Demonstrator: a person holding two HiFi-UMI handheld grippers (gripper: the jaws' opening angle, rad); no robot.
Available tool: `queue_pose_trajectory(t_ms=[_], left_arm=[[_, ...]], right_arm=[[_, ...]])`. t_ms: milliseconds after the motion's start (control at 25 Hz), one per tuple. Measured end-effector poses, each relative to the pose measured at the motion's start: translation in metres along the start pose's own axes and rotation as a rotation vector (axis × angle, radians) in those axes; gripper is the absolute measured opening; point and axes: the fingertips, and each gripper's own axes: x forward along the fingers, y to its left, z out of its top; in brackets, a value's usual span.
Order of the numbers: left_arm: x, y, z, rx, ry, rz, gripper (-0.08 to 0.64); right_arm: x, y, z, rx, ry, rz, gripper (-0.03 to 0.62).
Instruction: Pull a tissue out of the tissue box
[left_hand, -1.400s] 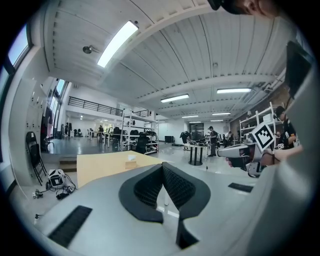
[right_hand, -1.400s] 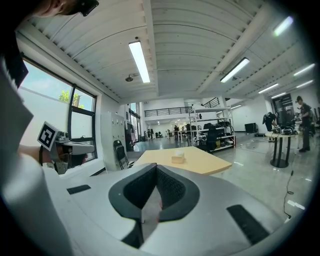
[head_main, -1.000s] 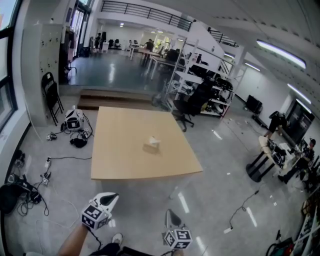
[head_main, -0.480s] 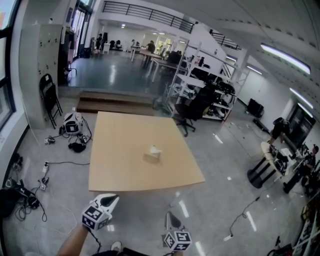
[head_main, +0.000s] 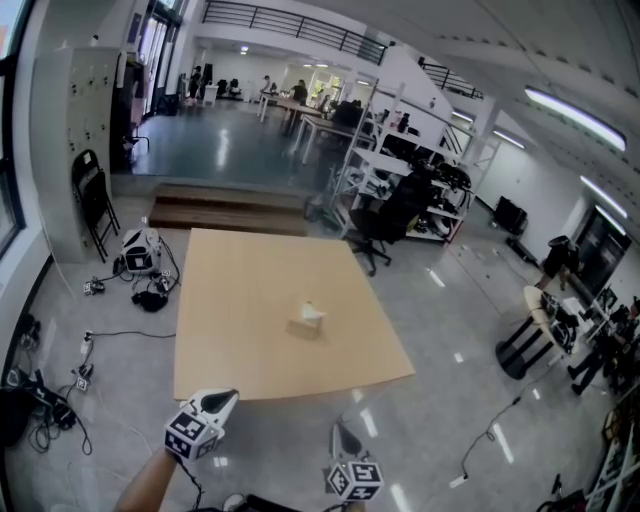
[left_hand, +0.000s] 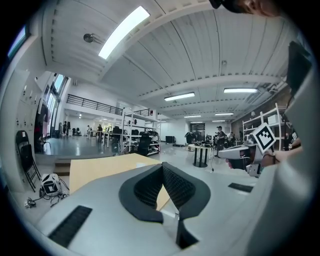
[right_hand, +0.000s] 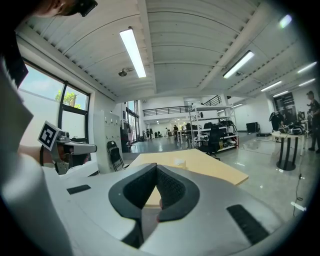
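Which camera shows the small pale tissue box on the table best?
The head view: the small pale tissue box shows whole from above, on the wooden table. The right gripper view shows it only as a tiny speck. In the left gripper view I cannot make it out.

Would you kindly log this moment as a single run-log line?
phase: pull not started | left gripper: shut, empty | right gripper: shut, empty | tissue box: on table, untouched
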Motion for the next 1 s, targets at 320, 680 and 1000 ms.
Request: queue_pose_trajectory(t_ms=[320, 680, 1000], left_arm=[[0.026, 0.022, -0.004, -0.014, 0.006, -0.018, 0.008], [0.044, 0.037, -0.004, -0.025, 0.006, -0.017, 0.008], [0.056, 0.048, -0.002, -0.026, 0.01, -0.002, 0.008]], right_arm=[[0.026, -0.008, 0.009, -0.003, -0.001, -0.02, 0.011], [0.049, -0.012, 0.014, -0.014, 0.012, -0.016, 0.011], [0.071, -0.021, 0.016, -0.006, 0.017, -0.003, 0.011]])
